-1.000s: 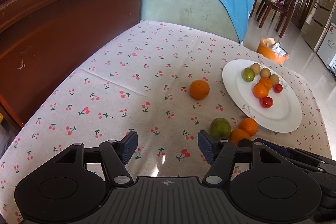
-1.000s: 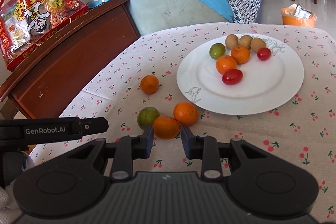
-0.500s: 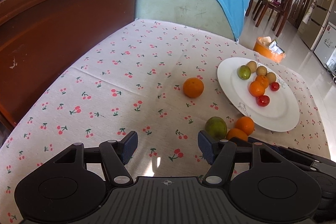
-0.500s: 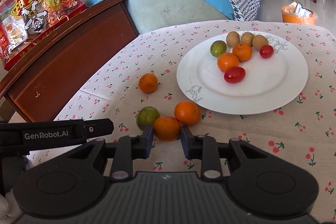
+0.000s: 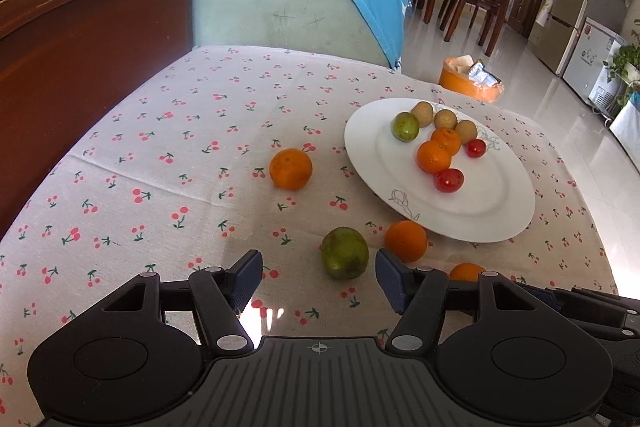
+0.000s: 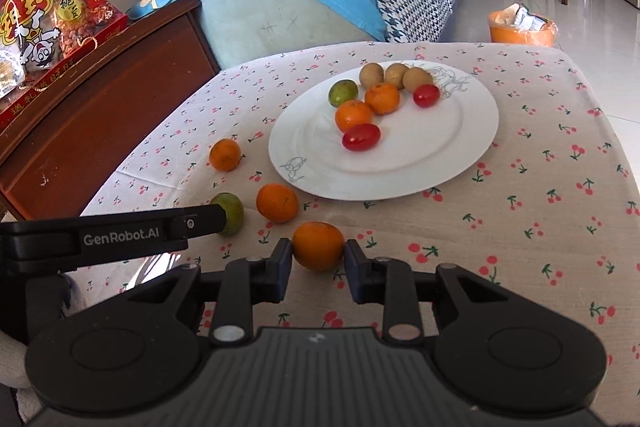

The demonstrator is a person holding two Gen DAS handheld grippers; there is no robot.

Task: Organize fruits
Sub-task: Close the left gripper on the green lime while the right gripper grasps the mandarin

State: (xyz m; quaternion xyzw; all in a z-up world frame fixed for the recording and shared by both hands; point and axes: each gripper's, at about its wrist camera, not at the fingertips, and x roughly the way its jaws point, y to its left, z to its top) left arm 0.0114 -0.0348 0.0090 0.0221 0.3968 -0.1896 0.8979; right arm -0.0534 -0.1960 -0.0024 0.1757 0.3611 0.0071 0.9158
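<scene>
Fruit layout differs from a second ago: in the right wrist view the mandarin (image 6: 318,245) that sat against the other loose mandarin (image 6: 277,203) and the green citrus (image 6: 230,213) now sits apart from both, lower centre of the frame, between the fingers of the right gripper (image 6: 318,261). That gripper's jaws are narrowly set, both pads touching the mandarin's sides, so it is gripped; whether it is lifted off the cloth cannot be told. In the left wrist view the whole scene has slid closer and lower in frame since the earlier picture; the green citrus (image 5: 344,253), formerly by the right finger, now lies ahead of the gap of the left gripper (image 5: 318,281), slightly right of centre. Left jaws stand about half open and empty, pads touching nothing. A further mandarin (image 5: 291,169) rests alone at mid frame, unchanged, left of the white plate (image 5: 500,219). Plate at right centre carries two mandarins, one green fruit, three brown fruits and two red tomatoes, same arrangement as before. Bench (image 5: 160,163) is covered with a cherry-print cloth. Left gripper's body crosses the lower left of the right wrist view, partly covering the green citrus.
</scene>
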